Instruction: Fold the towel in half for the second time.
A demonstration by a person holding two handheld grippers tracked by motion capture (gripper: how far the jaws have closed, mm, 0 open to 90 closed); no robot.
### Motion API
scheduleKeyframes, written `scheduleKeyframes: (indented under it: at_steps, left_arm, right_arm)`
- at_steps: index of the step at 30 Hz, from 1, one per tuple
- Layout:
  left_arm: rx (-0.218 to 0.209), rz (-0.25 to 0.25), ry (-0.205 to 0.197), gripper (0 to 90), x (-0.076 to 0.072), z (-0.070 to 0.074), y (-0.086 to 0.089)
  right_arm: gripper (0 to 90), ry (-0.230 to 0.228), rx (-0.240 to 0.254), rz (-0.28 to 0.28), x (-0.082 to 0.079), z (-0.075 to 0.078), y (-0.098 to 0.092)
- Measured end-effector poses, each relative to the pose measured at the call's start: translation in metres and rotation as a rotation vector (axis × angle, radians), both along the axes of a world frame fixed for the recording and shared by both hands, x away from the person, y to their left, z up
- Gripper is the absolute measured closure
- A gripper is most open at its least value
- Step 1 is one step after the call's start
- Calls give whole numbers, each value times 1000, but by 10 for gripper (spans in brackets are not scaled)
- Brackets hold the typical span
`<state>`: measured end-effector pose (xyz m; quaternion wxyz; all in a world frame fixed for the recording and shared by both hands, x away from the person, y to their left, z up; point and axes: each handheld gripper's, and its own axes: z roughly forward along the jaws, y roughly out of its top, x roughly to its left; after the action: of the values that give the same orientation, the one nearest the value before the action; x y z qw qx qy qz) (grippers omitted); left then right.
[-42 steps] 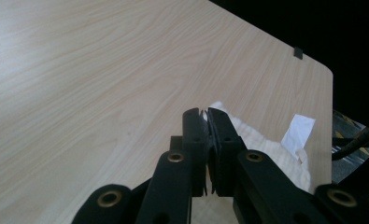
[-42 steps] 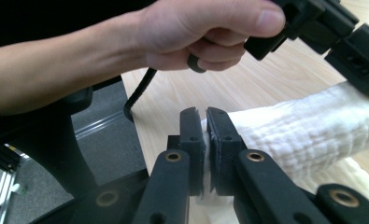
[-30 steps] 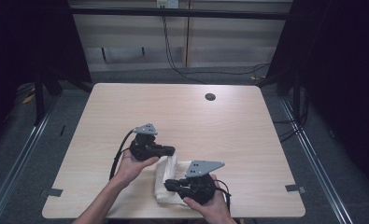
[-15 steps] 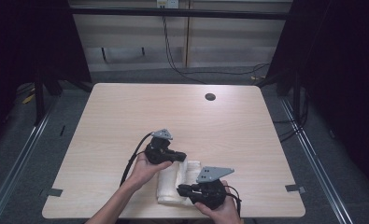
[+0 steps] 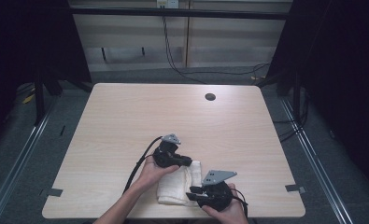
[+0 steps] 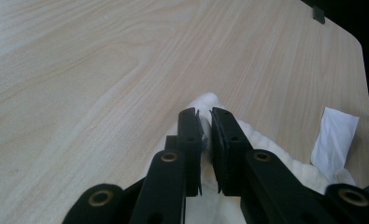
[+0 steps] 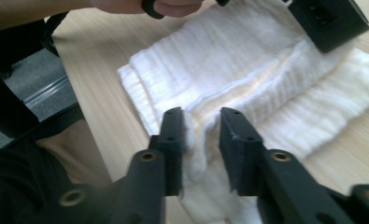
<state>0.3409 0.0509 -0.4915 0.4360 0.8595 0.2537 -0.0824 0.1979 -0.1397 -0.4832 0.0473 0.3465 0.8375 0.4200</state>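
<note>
- Left gripper (image 5: 188, 162), high view: lies at the 10 o'clock corner of the white towel (image 5: 177, 186), held in the left hand (image 5: 153, 171). Its own view shows the jaws a narrow slit apart with a ridge of towel (image 6: 247, 154) between them; they have just been opening slightly. Whether the pads still press the cloth I cannot tell.
- Towel: folded into a thick, roughly square pad, lying flat on the wooden table (image 5: 126, 121) near its front edge, around 6 o'clock from the table's middle and well apart from the small dark hole (image 5: 210, 97) at 12 o'clock.
- Handling (judgement): ribbed, woven cloth, soft and light, no stiffness. It will sag and unfold if lifted by one layer; not fragile, not slippery, pads should bite well.
- Where to grip (judgement): at a corner or along a folded edge, taking all layers together, the two grippers at well-separated corners so the fold stays square.
- Right gripper (image 5: 192, 194), high view: at the towel's 4 o'clock edge, in the right hand (image 5: 224, 212). Its own view shows the jaws clearly parted, having just been opening, astride a raised fold of towel (image 7: 247, 74); the pads do not clamp it.
- A loose white tag or paper (image 6: 334, 140) lies just beyond the towel in the left gripper view.
</note>
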Motion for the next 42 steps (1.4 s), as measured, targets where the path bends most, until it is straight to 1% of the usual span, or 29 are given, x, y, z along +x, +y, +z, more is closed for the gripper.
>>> scheduleKeyframes:
  at_steps: [2, 4, 5, 6, 7, 8, 9, 10, 11, 12, 14, 15, 16, 18, 22, 23, 24, 26, 27, 28, 29, 31, 34, 35, 36, 39, 40, 41, 42]
  left_arm:
    - [-10, -1, 6, 789, 1, 0, -3]
    - [-14, -8, 9, 721, 1, 0, -6]
    - [-3, -22, 3, 726, 1, 2, -7]
    - [-13, -18, 0, 726, 1, 2, -8]
    - [-9, -23, -5, 717, 2, 3, -8]
    - [-19, -17, -4, 698, 2, 4, -8]
    - [-17, -15, -10, 683, 2, 5, -7]
    - [-35, -7, -21, 657, 2, 6, -6]
    - [-47, -16, -24, 643, 2, 7, -4]
    - [-51, -15, -25, 638, 2, 9, -2]
    - [-62, 2, -35, 594, 1, 11, 2]
    - [-65, 6, -42, 582, 1, 13, 5]
    - [-57, 11, -53, 567, 0, 14, 7]
    - [-59, 25, -63, 545, -1, 17, 12]
    - [-36, 52, -73, 503, -2, 21, 20]
    - [-27, 51, -76, 494, -3, 22, 23]
    - [-28, 47, -78, 490, -4, 24, 25]
    - [-11, 38, -92, 483, -7, 26, 32]
    - [-21, 26, -100, 494, -8, 28, 37]
    - [-17, 31, -116, 502, -10, 30, 41]
    - [-16, 38, -126, 490, -11, 33, 46]
    - [-24, 52, -121, 477, -12, 36, 55]
    - [-11, 78, -114, 451, -15, 40, 68]
    - [-3, 80, -106, 441, -16, 41, 73]
    - [-3, 87, -87, 442, -18, 42, 78]
    - [8, 112, -98, 429, -25, 42, 92]
    - [7, 118, -94, 422, -26, 41, 97]
    - [2, 134, -89, 414, -28, 40, 100]
    - [7, 139, -91, 409, -30, 40, 103]
  right_arm:
    - [643, 6, 2, -12, 1, -1, -4]
    - [596, -2, -2, -6, 2, -1, -6]
    - [571, 4, -8, -12, 3, -1, -7]
    - [559, 13, -11, -16, 3, -2, -8]
    - [547, 16, -7, -22, 4, -2, -10]
    - [528, 15, -7, -31, 5, -2, -11]
    - [516, 15, -8, -40, 6, -2, -13]
    - [508, 18, -1, -44, 7, -1, -14]
    - [498, 16, -3, -53, 7, 0, -15]
    - [498, 13, -6, -56, 8, 0, -16]
    - [499, 11, -14, -66, 9, 0, -19]
    - [519, 15, -14, -67, 11, 0, -20]
    - [527, 15, -19, -64, 11, -1, -21]
    - [542, 14, -25, -68, 12, -1, -22]
    - [584, 13, -56, -73, 12, -2, -23]
    - [588, 12, -55, -70, 12, -2, -24]
    - [591, 16, -64, -69, 12, -2, -25]
    - [582, 17, -77, -73, 11, -1, -28]
    - [582, 20, -74, -79, 11, 0, -31]
    - [576, 21, -66, -90, 11, 1, -34]
    - [562, 14, -55, -98, 11, 1, -37]
    - [550, 12, -38, -118, 12, 3, -42]
    - [531, -4, -24, -138, 15, 8, -48]
    - [527, -10, -14, -143, 16, 10, -50]
    - [527, -19, -12, -152, 17, 13, -52]
    - [521, -39, 9, -162, 19, 19, -59]
    - [521, -46, 20, -151, 20, 20, -61]
    - [517, -52, 22, -141, 21, 21, -63]
    - [508, -55, 18, -149, 21, 22, -64]
